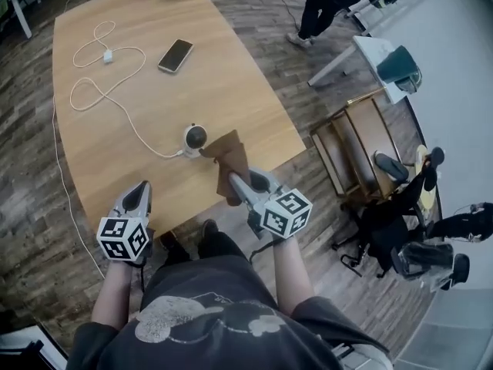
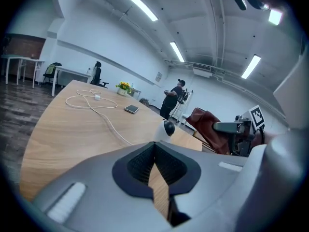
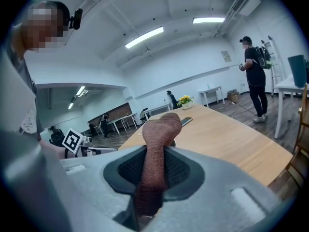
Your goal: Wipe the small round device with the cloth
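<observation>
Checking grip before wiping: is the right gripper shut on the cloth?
Shut: the right gripper pinches the brown cloth between its fingers.

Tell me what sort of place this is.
Probably an open-plan office or shared workspace: a long light-wood table carrying a dark flat smartphone, white desks with a dark office chair beyond it, and long strip ceiling lights.
</observation>
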The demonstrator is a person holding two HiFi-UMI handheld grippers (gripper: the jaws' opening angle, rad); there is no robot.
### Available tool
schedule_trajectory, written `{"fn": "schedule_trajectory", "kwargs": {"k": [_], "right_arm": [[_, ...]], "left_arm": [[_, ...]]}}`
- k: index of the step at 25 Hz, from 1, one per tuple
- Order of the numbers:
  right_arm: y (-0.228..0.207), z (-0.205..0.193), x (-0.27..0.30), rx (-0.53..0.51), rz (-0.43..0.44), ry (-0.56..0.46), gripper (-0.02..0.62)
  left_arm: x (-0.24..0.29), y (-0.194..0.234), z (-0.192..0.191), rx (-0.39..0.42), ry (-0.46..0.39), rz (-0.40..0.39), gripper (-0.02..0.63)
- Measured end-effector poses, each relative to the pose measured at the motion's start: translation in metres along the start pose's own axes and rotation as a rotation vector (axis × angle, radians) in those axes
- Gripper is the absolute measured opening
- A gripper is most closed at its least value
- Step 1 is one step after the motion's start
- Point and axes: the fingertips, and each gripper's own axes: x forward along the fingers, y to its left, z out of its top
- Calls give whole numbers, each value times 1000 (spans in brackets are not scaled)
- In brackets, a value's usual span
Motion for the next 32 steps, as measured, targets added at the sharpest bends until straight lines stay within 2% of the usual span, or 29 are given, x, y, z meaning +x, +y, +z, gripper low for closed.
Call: {"fn": "schedule_trajectory", "kwargs": {"k": [3,7,11,15,18,21,25,32], "right_arm": [[10,-5,-5,-7,26,-6,77],[21,-11,-8,-51,59,1,77],[28,-21,-32,-63,65,-21,77],[35,-53,-77,-98,95,24,77],[43,-81,-111,-161,115,76,77],[43,-95,-135,-170,125,89,77],[36,-99,-157,-128,105,54,77],[43,-114,-171,-30,91,17,77]], "left_arm": [[-7,-12,1,23,-11,-10,18],[-18,-21,-6,13,-25,15,18],[-33,-47,-20,20,-28,17,18],[-45,-85,-39,54,-24,16,18],[-58,-111,-56,48,-33,41,18],[-71,-135,-71,51,-34,55,18],[-92,-163,-88,55,-38,64,18],[-123,-165,-104,43,-40,99,18]]}}
